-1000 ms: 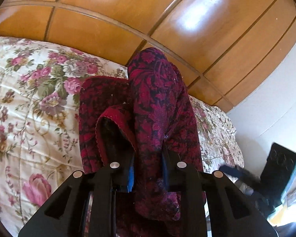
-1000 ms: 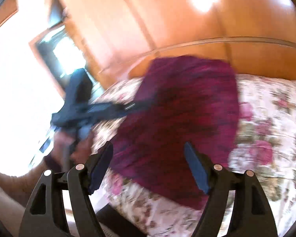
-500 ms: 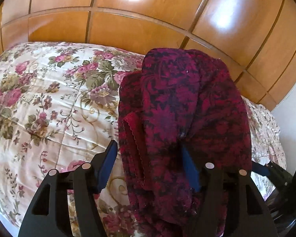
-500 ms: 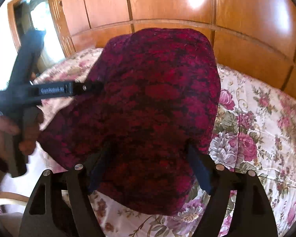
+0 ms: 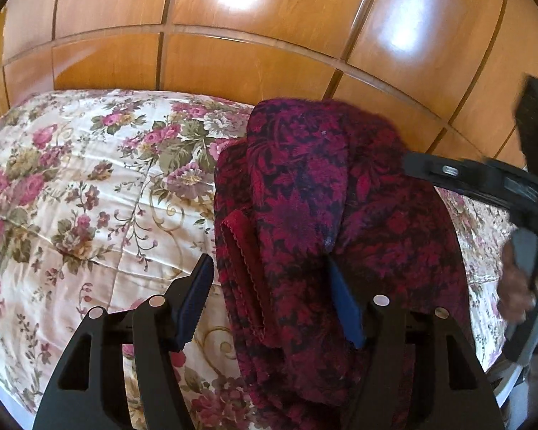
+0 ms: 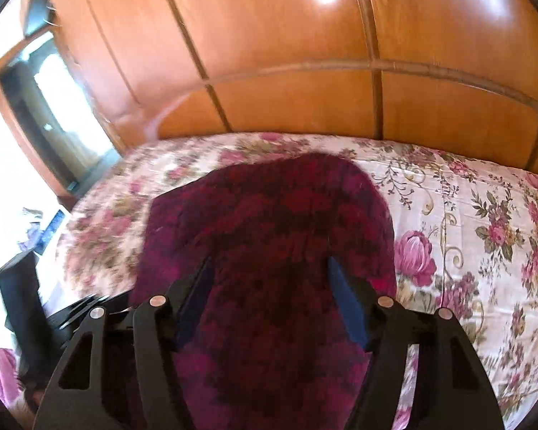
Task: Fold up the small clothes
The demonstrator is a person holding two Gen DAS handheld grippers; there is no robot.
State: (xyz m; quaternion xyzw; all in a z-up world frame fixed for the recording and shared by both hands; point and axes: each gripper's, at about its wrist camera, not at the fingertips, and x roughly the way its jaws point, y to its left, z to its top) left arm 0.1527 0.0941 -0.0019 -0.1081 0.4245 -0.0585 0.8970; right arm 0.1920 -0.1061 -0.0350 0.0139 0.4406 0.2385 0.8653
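A dark red patterned garment lies folded in layers on the floral bedspread. My left gripper is open, its jaws spread wide just over the garment's near edge, with the right finger against the cloth. The other gripper reaches in from the right at the garment's far right side. In the right wrist view the same garment fills the middle and my right gripper is open above it, fingers apart on both sides. The view is blurred by motion.
A wooden panelled headboard wall rises behind the bed. In the right wrist view a doorway with bright light is at the left, and the bed's left edge drops off. Bare bedspread lies to the right.
My left gripper let go of the garment and opened wide. The garment dropped from hanging to lying folded on the bed. My right gripper swung over it.
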